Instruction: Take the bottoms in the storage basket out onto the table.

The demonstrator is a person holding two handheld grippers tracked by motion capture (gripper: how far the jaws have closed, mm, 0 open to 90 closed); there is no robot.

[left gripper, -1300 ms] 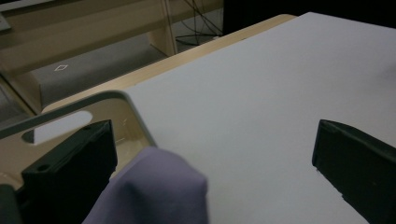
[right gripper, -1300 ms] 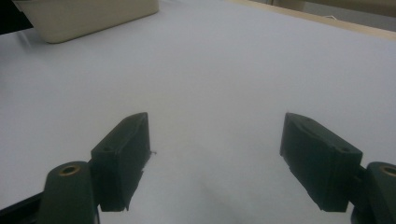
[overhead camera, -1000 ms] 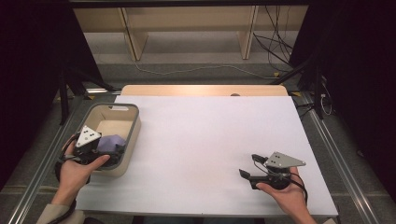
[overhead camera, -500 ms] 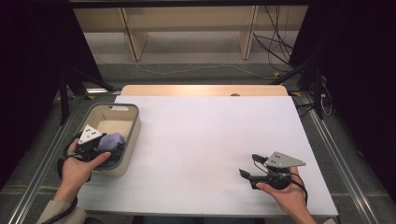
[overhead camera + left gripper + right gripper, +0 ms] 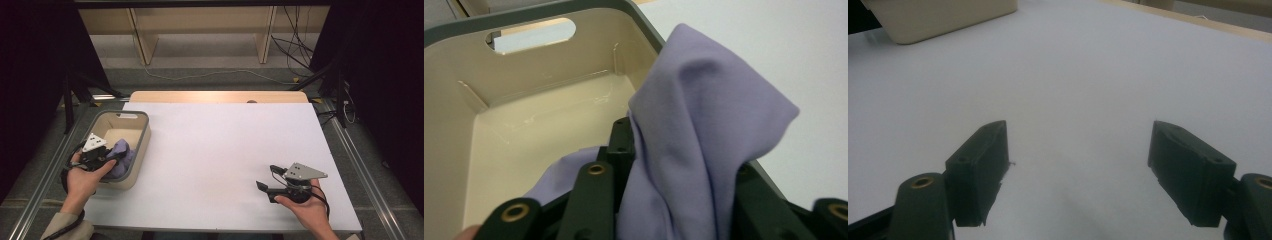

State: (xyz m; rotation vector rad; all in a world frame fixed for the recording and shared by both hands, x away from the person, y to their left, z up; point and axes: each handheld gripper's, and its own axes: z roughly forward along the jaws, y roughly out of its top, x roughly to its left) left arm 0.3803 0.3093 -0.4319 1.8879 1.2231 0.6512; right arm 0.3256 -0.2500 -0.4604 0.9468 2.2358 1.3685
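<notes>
While my left hand-held gripper (image 5: 116,156) reaches into the near end of a beige bin (image 5: 141,131), its jaws have just been closing, and they now pinch a bunched fold of lilac cloth (image 5: 704,135) between them. In the left gripper view the cloth rises in a soft peak straight ahead of the jaws, with the bin's bare floor and handle slot beyond it. A second ago the jaws stood wide around the cloth, so I judge the grasp is now made and the cloth is ready to be lifted out. My right hand-held gripper (image 5: 266,179) rests far off to the right, its jaws wide apart with nothing between them, pointing across the bench (image 5: 225,150). The bench is a plain white sheet over a pale wooden top. Beyond it lie a grey floor, light wooden shelving, trailing cables and dark curtains at both sides.
</notes>
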